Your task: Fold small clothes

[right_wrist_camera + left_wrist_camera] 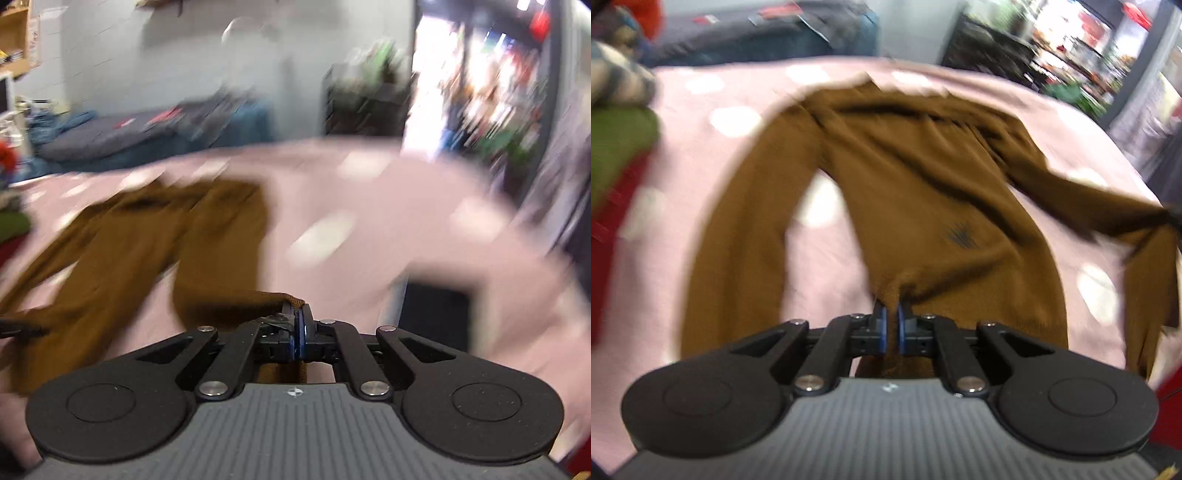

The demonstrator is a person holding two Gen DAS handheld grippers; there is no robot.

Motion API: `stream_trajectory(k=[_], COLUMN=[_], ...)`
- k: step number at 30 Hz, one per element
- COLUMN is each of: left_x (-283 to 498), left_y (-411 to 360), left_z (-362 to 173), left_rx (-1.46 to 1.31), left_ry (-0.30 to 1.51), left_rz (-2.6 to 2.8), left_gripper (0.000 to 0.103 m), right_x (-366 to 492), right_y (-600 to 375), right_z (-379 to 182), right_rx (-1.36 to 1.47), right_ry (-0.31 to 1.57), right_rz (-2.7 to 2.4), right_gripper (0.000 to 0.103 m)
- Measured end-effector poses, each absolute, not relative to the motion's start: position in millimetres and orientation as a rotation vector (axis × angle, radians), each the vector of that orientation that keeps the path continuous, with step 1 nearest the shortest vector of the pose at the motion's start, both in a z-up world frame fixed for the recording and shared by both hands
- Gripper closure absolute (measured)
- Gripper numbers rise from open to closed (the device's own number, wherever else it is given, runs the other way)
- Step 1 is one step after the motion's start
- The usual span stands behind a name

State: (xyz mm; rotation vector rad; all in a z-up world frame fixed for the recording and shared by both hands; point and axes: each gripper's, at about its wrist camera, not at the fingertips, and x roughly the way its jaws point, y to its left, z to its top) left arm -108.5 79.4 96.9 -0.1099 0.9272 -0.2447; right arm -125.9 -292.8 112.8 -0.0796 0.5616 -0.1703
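Note:
A brown long-sleeved sweater (916,177) lies spread on a pink, white-dotted bedcover (701,206). My left gripper (892,314) is shut on the near edge of the sweater's body, the cloth bunched between its blue pads. One sleeve runs down the left, the other stretches out to the right. In the right wrist view the sweater (122,251) lies to the left on the bedcover (388,221). My right gripper (298,312) is shut on a brown edge of the sweater and holds it lifted. Both views are motion-blurred.
A green and a red garment (617,147) lie at the left edge of the bed. A dark rectangular object (436,317) lies on the cover at the right. Grey and blue bedding (155,133) and a dark shelf (369,103) stand behind the bed.

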Motion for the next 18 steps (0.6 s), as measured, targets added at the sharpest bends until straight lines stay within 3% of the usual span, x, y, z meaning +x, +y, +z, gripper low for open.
stream_trajectory(k=[4, 6, 7, 8, 10, 13, 15, 17, 18], left_x=[-97.2, -94.4, -94.2, -94.6, -96.5, -100.0, -99.0, -102.6, -103.4], left_y=[121.6, 138.2, 143.5, 146.1, 144.4, 138.3, 129.8, 117.1, 111.5], left_z=[110.1, 112.5, 112.4, 111.8, 109.9, 108.4, 106.2, 104.3, 102.4], left_rx=[-0.125, -0.133, -0.140, -0.145, -0.161, -0.201, -0.174, -0.094, -0.061], left_ry=[0.862, 0.848, 0.854, 0.866, 0.895, 0.941, 0.950, 0.943, 0.943], left_rz=[-0.060, 0.020, 0.036, 0.034, -0.014, -0.133, -0.208, -0.219, -0.206], left_gripper=[0.097, 0.098, 0.098, 0.097, 0.094, 0.075, 0.048, 0.035, 0.033], right_x=[-89.5, -79.8, -77.3, -80.3, -89.3, -95.5, -101.1, -107.9, -110.8], right_y=[-331.0, -341.9, -340.3, -334.0, -307.7, -253.2, -221.6, -200.9, -192.4], right_z=[137.7, 141.7, 142.7, 141.6, 131.8, 105.9, 86.4, 70.0, 65.3], right_rx=[-0.194, -0.162, -0.130, -0.085, -0.028, -0.021, 0.037, 0.072, 0.095], right_ry=[0.446, 0.414, 0.421, 0.416, 0.412, 0.522, 0.596, 0.682, 0.715], right_rz=[-0.395, -0.461, -0.447, -0.395, -0.207, 0.066, 0.209, 0.331, 0.363], right_gripper=[0.099, 0.082, 0.064, 0.036, 0.015, 0.017, 0.020, 0.021, 0.021])
